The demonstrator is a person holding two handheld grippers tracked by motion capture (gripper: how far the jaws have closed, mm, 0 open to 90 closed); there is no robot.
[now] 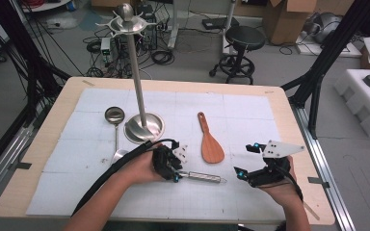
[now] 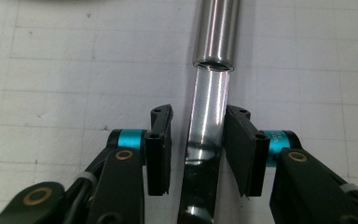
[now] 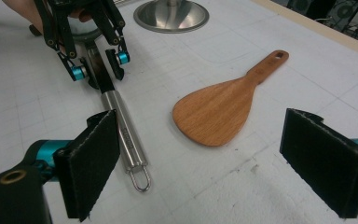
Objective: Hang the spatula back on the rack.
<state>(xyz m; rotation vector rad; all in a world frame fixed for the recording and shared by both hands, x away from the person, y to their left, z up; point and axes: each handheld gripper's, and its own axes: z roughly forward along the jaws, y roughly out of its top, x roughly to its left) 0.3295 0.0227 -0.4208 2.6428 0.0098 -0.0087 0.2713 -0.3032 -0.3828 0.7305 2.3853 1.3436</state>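
Seen from above: a wooden table (image 1: 43,144) spread with a white gridded mat (image 1: 250,120), and on it, largest to smallest, a tall steel utensil stand (image 1: 137,72) on a round base, a wooden rice paddle (image 1: 211,144) lying flat right of that base, a steel ladle (image 1: 114,115) left of it, and a steel-handled utensil (image 1: 200,176) stretched along the near side of the mat between the two hands.

Left gripper (image 1: 174,174), at the inner end of that utensil, lowered over the flat dark neck where the round polished handle begins. From the left gripper view, the neck of the steel-handled utensil (image 2: 207,116) running straight up between the two black jaws, the left gripper (image 2: 196,149) partly closed around it: right pad just against the metal edge or nearly so, left pad standing off with a narrow strip of mat showing between. No firm squeeze visible; contact on the right side too close to call. Handle pointing away from the jaws, ending in a small wire hanging loop.

From the right gripper view, the same left gripper (image 3: 98,63) straddling the neck, the steel-handled utensil (image 3: 123,128) lying flat on the mat, its loop end beside the near left-hand pad.

Right gripper (image 1: 249,161), held near the mat's right edge, well apart from the handle tip. Right gripper (image 3: 214,168) jaws spread wide, nothing between them, rice paddle (image 3: 223,105) lying on the mat beyond the gap.
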